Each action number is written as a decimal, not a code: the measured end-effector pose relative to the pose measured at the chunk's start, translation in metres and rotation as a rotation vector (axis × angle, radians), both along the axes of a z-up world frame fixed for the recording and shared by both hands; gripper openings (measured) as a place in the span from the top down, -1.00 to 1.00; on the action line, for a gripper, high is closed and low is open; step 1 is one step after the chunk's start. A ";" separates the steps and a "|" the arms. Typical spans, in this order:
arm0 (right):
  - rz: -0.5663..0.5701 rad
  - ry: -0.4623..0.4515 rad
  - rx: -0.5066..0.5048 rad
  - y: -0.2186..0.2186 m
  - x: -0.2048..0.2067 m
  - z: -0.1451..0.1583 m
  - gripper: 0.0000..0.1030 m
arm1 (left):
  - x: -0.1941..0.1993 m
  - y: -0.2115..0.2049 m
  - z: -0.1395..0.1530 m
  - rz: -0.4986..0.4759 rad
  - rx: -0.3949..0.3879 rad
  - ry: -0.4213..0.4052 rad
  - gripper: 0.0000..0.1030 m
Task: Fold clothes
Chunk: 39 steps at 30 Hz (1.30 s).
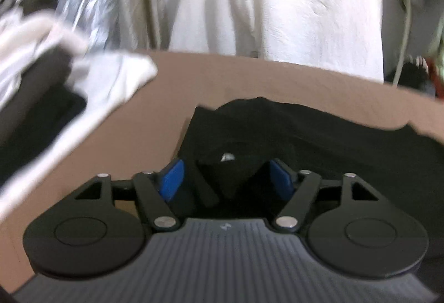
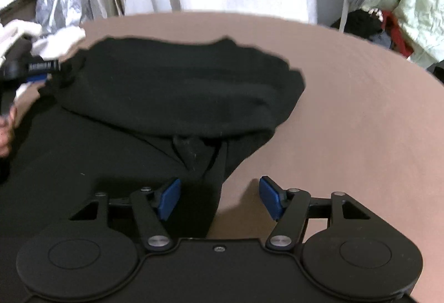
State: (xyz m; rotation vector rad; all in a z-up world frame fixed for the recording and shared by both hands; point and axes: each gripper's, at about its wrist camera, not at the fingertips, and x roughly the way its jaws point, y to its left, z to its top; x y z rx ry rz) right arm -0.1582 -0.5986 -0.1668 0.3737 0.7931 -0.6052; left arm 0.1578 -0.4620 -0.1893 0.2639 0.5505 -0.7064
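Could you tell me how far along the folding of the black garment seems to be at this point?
Partly done: the black garment lies on the brown table with its far part already doubled over the rest. In hand: the left gripper is open around a bunched edge of it; the right gripper is open over its near edge, gripping nothing. Left: further folds and squaring up; white clothes wait beside.

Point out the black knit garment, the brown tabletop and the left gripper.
Black knit garment (image 2: 180, 86): right wrist view, on its folded-over upper layer.
Brown tabletop (image 2: 347, 122): right wrist view, bare surface beside the garment.
Left gripper (image 1: 226, 178): left wrist view, midway between its blue pads.
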 end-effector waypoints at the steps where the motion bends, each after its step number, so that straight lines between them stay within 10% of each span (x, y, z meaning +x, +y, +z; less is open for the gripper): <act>1: -0.014 -0.019 0.002 -0.004 0.001 -0.004 -0.32 | 0.003 0.000 0.003 -0.014 -0.008 0.009 0.95; 8: -0.162 -0.206 0.064 -0.020 -0.027 -0.004 -0.15 | 0.028 0.029 0.031 -0.035 -0.165 0.016 0.95; 14: -0.314 -0.069 -0.036 -0.023 -0.032 -0.002 1.00 | 0.052 0.041 0.022 0.016 -0.171 0.090 0.95; 16: -0.336 0.033 -0.166 -0.014 -0.029 0.003 0.98 | 0.055 0.044 0.010 0.047 -0.141 0.094 0.94; 22: -0.233 -0.247 0.140 -0.032 -0.043 0.008 0.73 | 0.045 0.053 -0.009 0.100 -0.086 0.059 0.94; 25: -0.155 -0.195 -0.010 -0.015 -0.028 0.012 -0.07 | 0.037 0.055 0.001 0.120 -0.117 -0.016 0.94; 28: -0.092 -0.143 -0.109 -0.010 -0.003 0.003 -0.25 | 0.034 0.056 0.017 0.126 -0.173 -0.082 0.94; 30: -0.094 -0.143 -0.135 -0.020 0.013 -0.011 -0.22 | 0.037 0.053 0.026 0.123 -0.191 -0.081 0.94; 32: -0.194 -0.192 -0.161 -0.026 0.011 -0.016 0.61 | 0.040 0.052 0.029 0.125 -0.190 -0.040 0.94; 35: -0.347 -0.266 -0.101 -0.026 0.002 0.004 0.69 | 0.044 0.054 0.021 0.140 -0.141 -0.003 0.94; 39: -0.227 -0.012 -0.309 0.011 0.022 0.004 0.68 | 0.051 0.059 0.000 0.171 -0.087 0.065 0.94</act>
